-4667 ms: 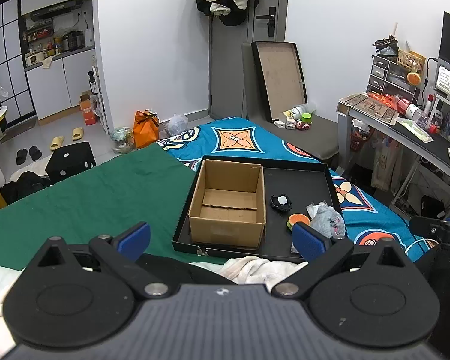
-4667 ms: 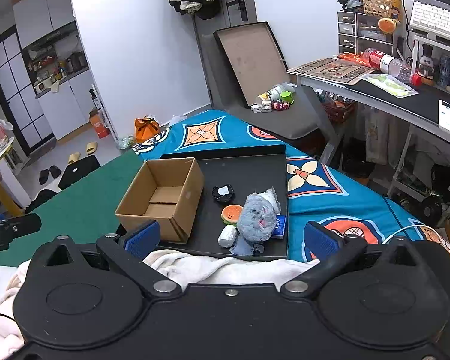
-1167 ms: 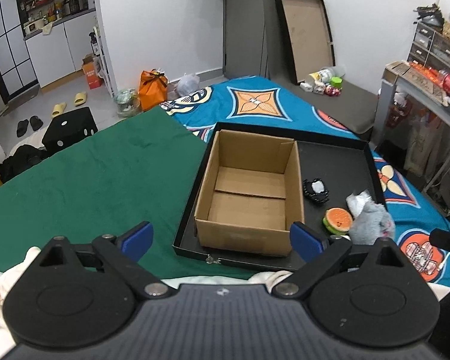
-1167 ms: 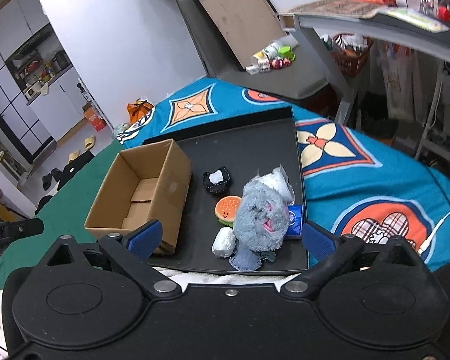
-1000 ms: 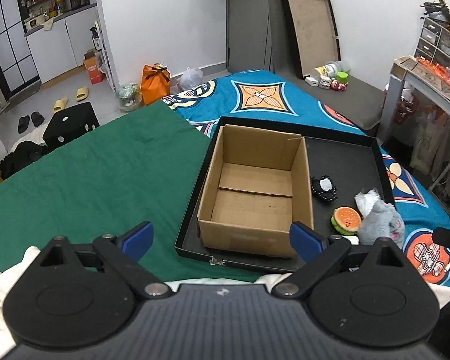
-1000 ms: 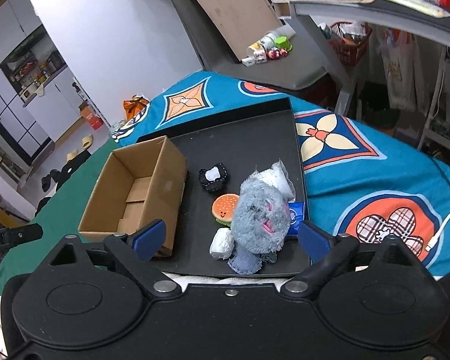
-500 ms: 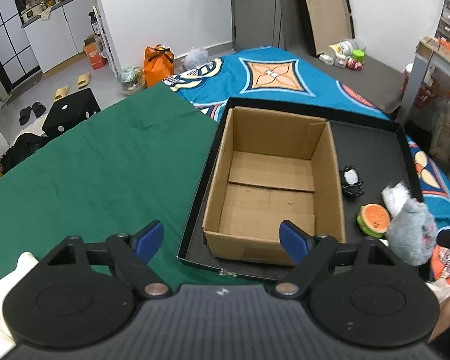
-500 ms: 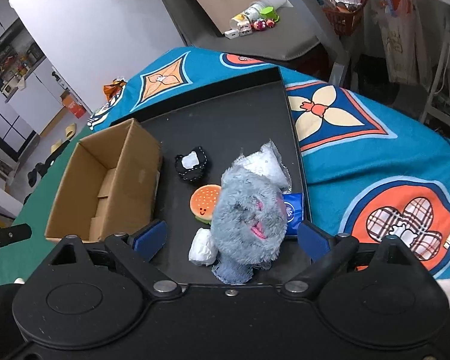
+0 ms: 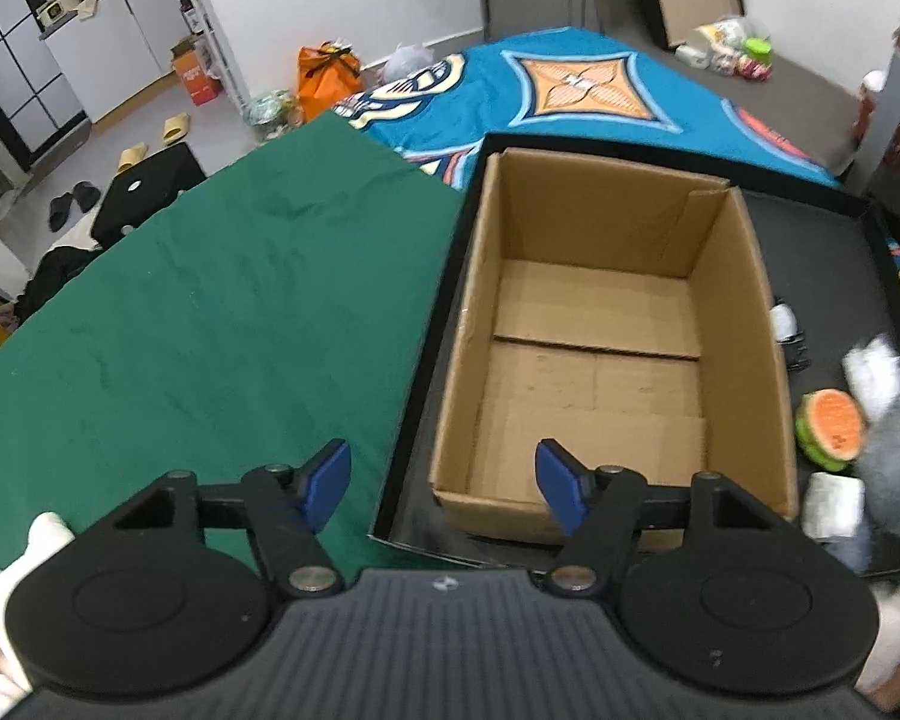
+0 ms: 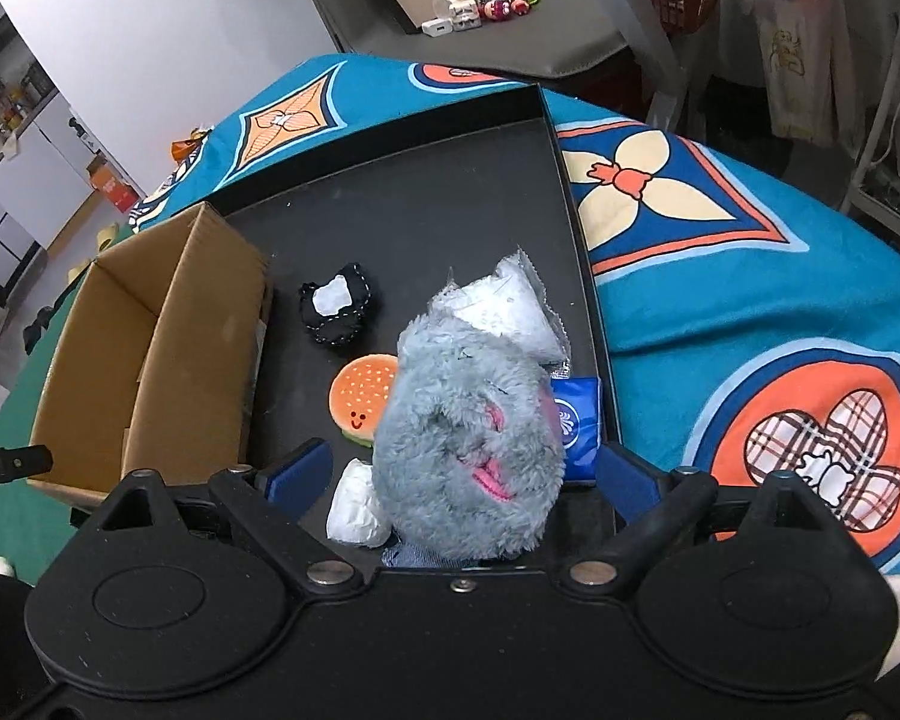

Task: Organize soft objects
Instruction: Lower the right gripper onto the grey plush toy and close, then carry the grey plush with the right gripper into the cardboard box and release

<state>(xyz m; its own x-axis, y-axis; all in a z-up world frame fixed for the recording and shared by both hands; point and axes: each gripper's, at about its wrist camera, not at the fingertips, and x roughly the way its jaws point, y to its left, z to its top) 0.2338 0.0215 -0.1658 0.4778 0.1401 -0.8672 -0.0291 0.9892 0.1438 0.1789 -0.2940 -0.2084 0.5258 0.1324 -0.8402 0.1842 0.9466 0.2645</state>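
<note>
An empty cardboard box [image 9: 600, 324] stands in the left half of a black tray [image 10: 426, 204]. My left gripper [image 9: 444, 483] hovers over the box's near left corner. Its jaws are closing, with only that corner and the tray rim seen between them and nothing pressed. Right of the box lie a grey plush toy [image 10: 468, 438], a burger plush [image 10: 363, 399], a black-and-white pouch [image 10: 336, 306], a white wad [image 10: 357, 510], a blue tissue pack [image 10: 579, 426] and a clear plastic bag [image 10: 504, 306]. My right gripper [image 10: 462, 474] is open, its fingers on either side of the grey plush with gaps showing.
The tray rests on a bed covered by a green cloth [image 9: 210, 312] on the left and a blue patterned spread [image 10: 750, 276] on the right. An orange bag [image 9: 327, 75] and slippers are on the floor beyond. A grey bench with small items [image 10: 486, 6] stands behind.
Both grippers have sunk and moved forward toward the tray. The left jaws have narrowed. The grey plush now sits between the right fingers and looms larger.
</note>
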